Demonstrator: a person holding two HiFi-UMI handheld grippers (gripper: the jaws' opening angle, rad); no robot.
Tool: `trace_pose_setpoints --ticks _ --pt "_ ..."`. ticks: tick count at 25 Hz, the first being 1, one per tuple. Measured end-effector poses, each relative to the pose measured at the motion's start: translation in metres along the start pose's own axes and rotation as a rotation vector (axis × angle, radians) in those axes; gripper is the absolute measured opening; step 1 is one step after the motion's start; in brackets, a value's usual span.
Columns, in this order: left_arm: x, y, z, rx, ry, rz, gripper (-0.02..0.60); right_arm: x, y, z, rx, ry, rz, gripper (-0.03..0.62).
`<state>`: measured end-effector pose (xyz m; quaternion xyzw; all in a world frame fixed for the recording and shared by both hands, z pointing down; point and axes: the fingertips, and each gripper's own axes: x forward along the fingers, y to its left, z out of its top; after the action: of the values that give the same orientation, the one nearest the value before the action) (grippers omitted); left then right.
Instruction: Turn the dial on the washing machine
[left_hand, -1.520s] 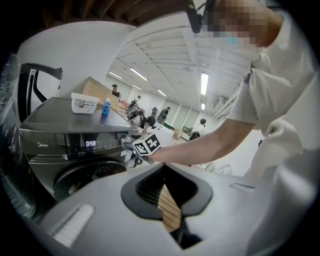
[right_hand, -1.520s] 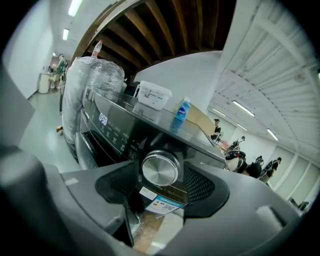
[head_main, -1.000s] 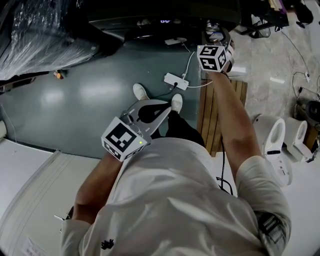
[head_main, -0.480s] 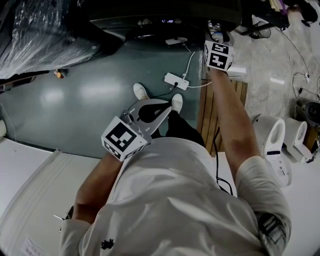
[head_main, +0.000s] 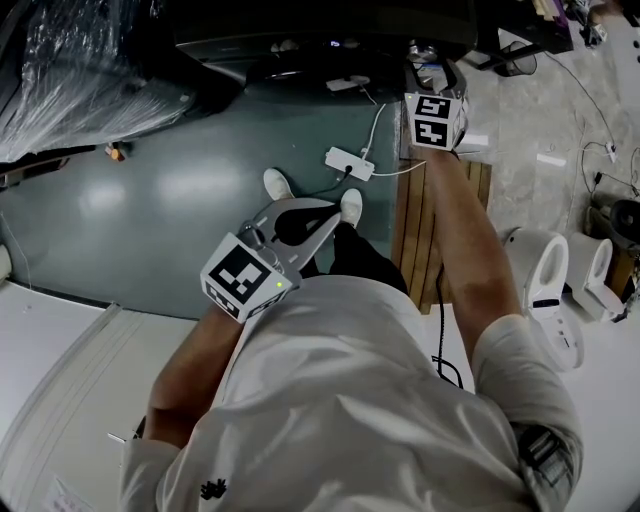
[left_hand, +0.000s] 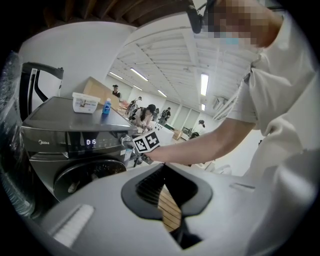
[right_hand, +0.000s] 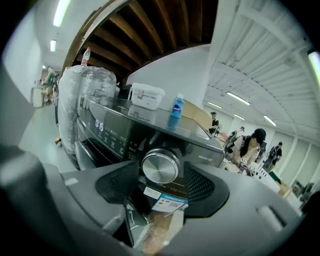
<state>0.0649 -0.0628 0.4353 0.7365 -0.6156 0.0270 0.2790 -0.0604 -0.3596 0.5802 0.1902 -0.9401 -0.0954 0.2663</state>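
Observation:
The dark washing machine (head_main: 300, 45) stands at the top of the head view, and its display reads 0:15 in both gripper views. In the right gripper view its round silver dial (right_hand: 160, 166) sits between the jaws of my right gripper (right_hand: 160, 176), which is open with a gap on each side of the dial. From the head view my right gripper (head_main: 432, 75) reaches the machine's front on an outstretched arm. My left gripper (head_main: 335, 215) hangs low by the person's legs, shut on nothing. In the left gripper view, my left gripper (left_hand: 164, 167) points toward the washing machine (left_hand: 75, 145).
A white tub (right_hand: 146, 96) and a blue bottle (right_hand: 176, 106) stand on the machine's top. On the green floor lie a white power strip (head_main: 348, 160) with cables and a wooden pallet (head_main: 420, 230). A plastic-wrapped bulk (head_main: 80, 70) is at the left, with white toilets (head_main: 545, 270) at the right.
My right gripper has shifted slightly at the machine's front and its marker cube has turned. The left gripper has stayed where it was.

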Motion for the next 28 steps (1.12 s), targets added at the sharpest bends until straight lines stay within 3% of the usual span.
trace_pose_setpoints --ticks 5,12,23,28 --pt "-0.001 0.0 0.0 0.002 0.002 0.0 0.057 0.004 0.004 -0.009 -0.138 0.026 -0.016 0.255" --pt "-0.003 0.0 -0.003 -0.006 0.004 0.012 0.057 0.013 0.008 -0.007 -0.16 0.049 -0.028 0.255" --pt "-0.003 0.001 -0.003 -0.012 0.001 0.015 0.057 0.017 -0.001 -0.007 0.045 0.062 -0.039 0.252" --pt "-0.001 0.0 -0.002 -0.01 -0.002 0.01 0.057 0.012 -0.006 -0.005 0.24 0.04 -0.021 0.252"
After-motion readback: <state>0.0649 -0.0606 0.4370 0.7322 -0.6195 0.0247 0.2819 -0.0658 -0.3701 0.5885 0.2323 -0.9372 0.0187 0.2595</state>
